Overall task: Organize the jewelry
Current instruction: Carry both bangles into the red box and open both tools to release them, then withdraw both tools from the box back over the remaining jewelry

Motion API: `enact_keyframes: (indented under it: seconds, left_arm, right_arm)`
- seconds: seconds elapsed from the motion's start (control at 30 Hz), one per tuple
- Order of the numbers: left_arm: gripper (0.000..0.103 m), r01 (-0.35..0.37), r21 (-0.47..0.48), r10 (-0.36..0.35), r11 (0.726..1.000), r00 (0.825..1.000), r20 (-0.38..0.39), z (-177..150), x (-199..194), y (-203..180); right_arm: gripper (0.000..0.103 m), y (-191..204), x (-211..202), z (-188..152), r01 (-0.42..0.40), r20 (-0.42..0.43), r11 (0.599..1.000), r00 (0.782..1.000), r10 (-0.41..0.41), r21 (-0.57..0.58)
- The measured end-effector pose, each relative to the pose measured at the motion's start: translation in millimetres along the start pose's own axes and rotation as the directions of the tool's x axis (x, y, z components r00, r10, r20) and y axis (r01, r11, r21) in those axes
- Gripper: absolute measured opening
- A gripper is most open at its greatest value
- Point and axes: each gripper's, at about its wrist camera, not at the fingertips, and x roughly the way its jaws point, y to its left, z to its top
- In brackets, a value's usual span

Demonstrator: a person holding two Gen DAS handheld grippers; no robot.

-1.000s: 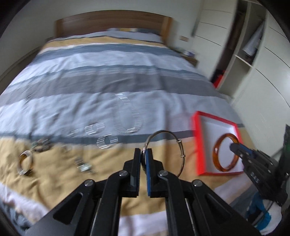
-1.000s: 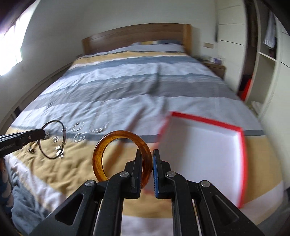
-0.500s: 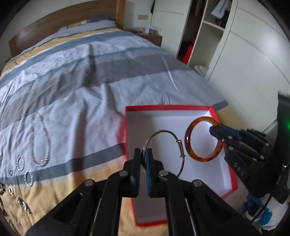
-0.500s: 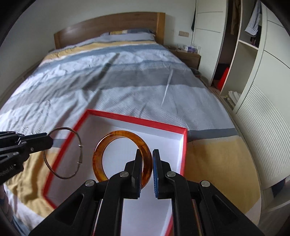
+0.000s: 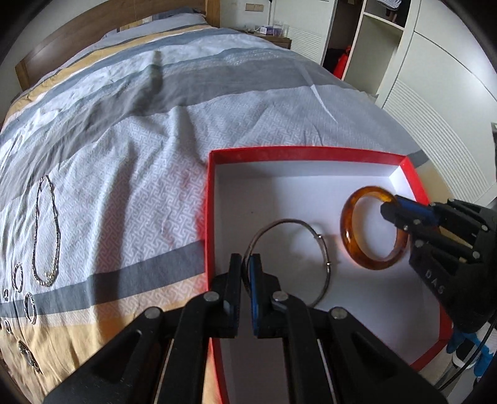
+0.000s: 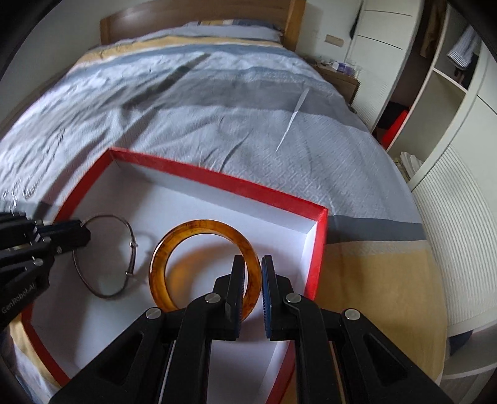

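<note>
A red box with a white inside lies on the striped bed. My left gripper is shut on a thin silver bangle, holding it low inside the box; it also shows in the right wrist view. My right gripper is shut on an amber bangle, held upright inside the box to the right of the silver one; the left wrist view shows it too. The two bangles are apart.
A silver necklace and several small silver rings and bracelets lie on the bedspread left of the box. White wardrobes and open shelves stand to the right. A wooden headboard is at the far end.
Both grippers have moved lower into the red box with their bangles. The bangles now sit close to the white floor and cast shadows on it.
</note>
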Motion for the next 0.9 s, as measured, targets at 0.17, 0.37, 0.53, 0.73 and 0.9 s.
enact_keyframes:
  seconds: [0.17,0.37,0.53,0.73,0.9]
  left_arm:
    - [0.007,-0.002,0.019,0.002,1.0,1.0,-0.002,2.7,1.7,-0.7]
    - [0.028,0.05,0.029,-0.051,0.998,0.999,0.01,-0.1,-16.9,-4.4]
    - [0.033,0.072,0.027,-0.073,0.997,0.995,0.068,-6.4,-59.3,-5.5]
    - [0.034,0.084,0.048,-0.09,0.995,0.989,0.118,-32.3,-117.8,7.1]
    - [0.034,0.043,0.04,-0.048,0.998,0.99,0.136,-65.3,-161.4,37.5]
  right_arm:
    - [0.022,2.5,-2.0,-0.5,0.012,-0.005,1.0,1.0,-0.012,-0.01]
    - [0.048,-5.6,-37.6,3.1,0.021,0.063,0.999,0.998,-0.023,0.026]
    - [0.049,-24.7,-83.1,-1.5,0.041,0.116,0.995,0.992,-0.052,0.091]
    - [0.05,-32.7,-144.3,-21.0,0.046,0.163,0.985,0.984,-0.073,0.167]
    - [0.05,-12.7,-189.5,-36.3,0.019,0.214,0.982,0.975,-0.06,0.19]
